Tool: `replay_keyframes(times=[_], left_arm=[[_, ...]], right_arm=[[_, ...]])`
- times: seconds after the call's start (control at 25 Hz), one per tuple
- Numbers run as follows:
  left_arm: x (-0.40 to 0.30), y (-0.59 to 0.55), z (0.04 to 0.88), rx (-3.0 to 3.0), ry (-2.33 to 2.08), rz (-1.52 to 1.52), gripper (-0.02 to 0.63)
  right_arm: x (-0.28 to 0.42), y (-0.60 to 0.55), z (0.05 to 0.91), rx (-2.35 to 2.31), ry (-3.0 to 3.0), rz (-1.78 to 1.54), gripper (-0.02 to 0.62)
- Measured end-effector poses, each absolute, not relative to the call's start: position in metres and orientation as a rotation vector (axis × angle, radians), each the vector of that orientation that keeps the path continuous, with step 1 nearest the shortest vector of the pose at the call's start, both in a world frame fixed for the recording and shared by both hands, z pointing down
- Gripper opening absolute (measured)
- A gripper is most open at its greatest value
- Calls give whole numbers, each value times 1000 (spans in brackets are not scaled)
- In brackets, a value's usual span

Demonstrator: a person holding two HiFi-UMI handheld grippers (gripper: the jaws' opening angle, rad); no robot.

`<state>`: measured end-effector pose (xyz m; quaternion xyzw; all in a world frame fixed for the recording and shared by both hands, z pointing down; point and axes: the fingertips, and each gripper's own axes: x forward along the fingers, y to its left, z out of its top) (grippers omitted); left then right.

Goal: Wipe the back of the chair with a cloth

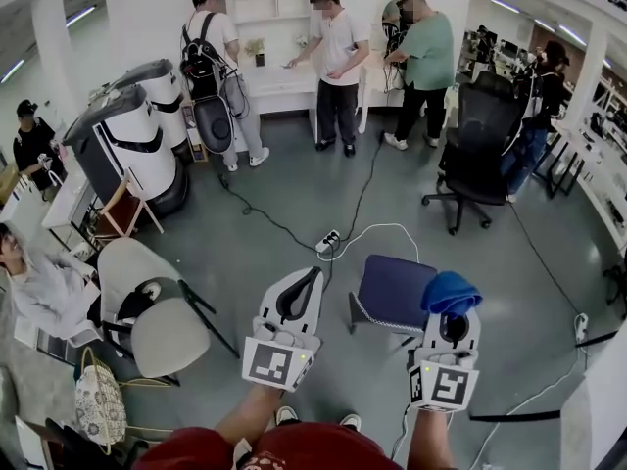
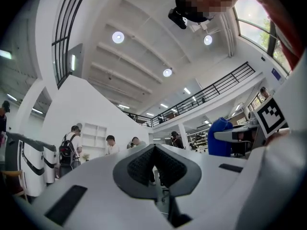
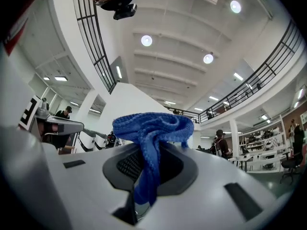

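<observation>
My right gripper (image 1: 449, 311) is shut on a bunched blue cloth (image 1: 451, 293). In the right gripper view the cloth (image 3: 151, 127) spills over the tips and hangs down between the jaws of the right gripper (image 3: 152, 145), which points up toward the ceiling. My left gripper (image 1: 301, 290) is held beside it, shut with nothing in it. In the left gripper view the dark pads of the left gripper (image 2: 154, 151) meet. A chair with a dark blue seat (image 1: 390, 290) stands on the floor just beyond and between the two grippers. A black mesh office chair (image 1: 479, 143) stands farther off at the right.
Two white chairs (image 1: 147, 297) stand at the left beside a seated person (image 1: 39, 287). A power strip (image 1: 329, 242) and cables lie on the grey floor ahead. White machines (image 1: 132, 140) stand at the left back. Three people (image 1: 338, 62) stand at a white counter.
</observation>
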<state>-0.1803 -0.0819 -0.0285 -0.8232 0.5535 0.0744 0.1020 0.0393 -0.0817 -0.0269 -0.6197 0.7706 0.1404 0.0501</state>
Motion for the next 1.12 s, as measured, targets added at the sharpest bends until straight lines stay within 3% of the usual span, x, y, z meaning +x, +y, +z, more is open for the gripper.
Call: replay_keyframes(times=[1.12], left_arm=[[-173, -76, -14, -2457, 1639, 158, 14]], right_arm=[[44, -86, 0, -1939, 2386, 307, 60]])
